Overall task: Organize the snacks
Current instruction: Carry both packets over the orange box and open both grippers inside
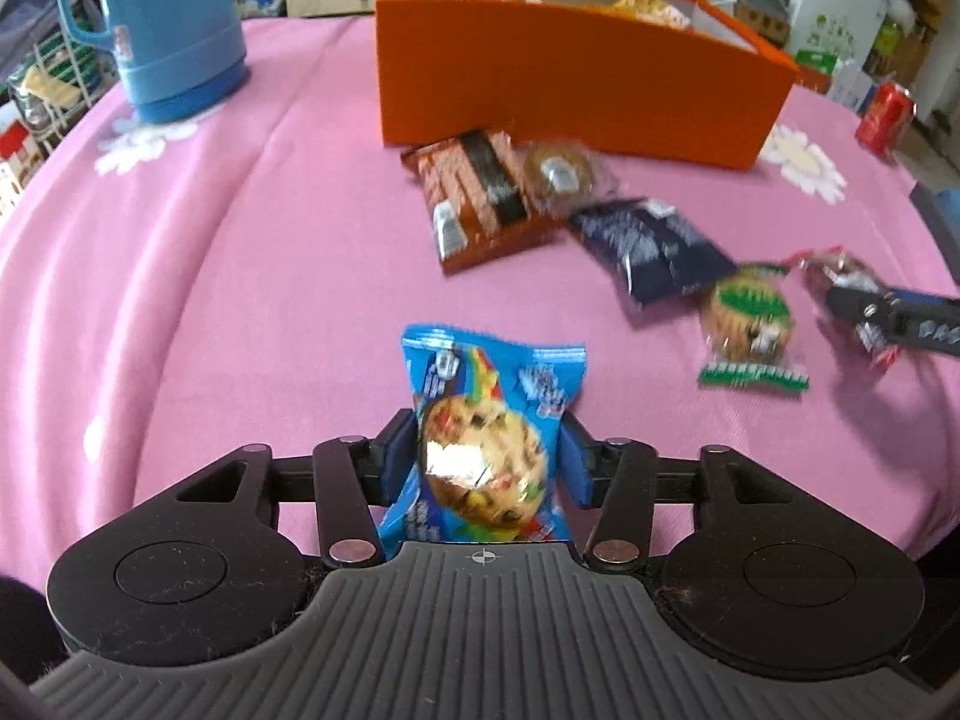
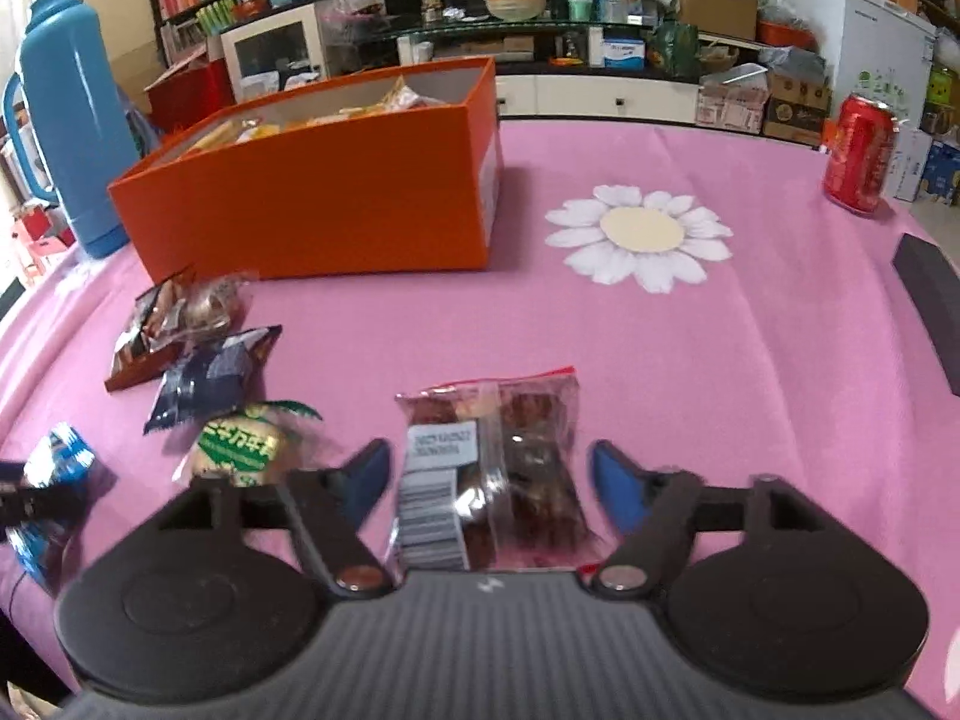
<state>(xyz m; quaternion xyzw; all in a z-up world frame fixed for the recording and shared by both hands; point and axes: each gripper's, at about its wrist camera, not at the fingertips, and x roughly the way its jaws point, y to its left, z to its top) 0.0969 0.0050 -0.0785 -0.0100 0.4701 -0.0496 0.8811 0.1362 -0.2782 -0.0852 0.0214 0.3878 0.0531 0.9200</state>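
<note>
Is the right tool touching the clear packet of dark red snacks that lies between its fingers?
Apart. The right wrist view shows the right tool spread wide, with pink cloth visible between each blue pad and the clear packet.

You have a blue cookie packet (image 1: 489, 438) near the table's front edge. A clear red-topped bag of dark snacks (image 2: 495, 474) lies flat beside it. The open orange box (image 2: 336, 204), partly filled, sits toward the back edge.

Glossy plastic cookie wrapper (image 1: 480, 420); matt cardboard box (image 2: 312, 210); soft pink cloth (image 2: 660, 360) with creases covers the bench.
</note>
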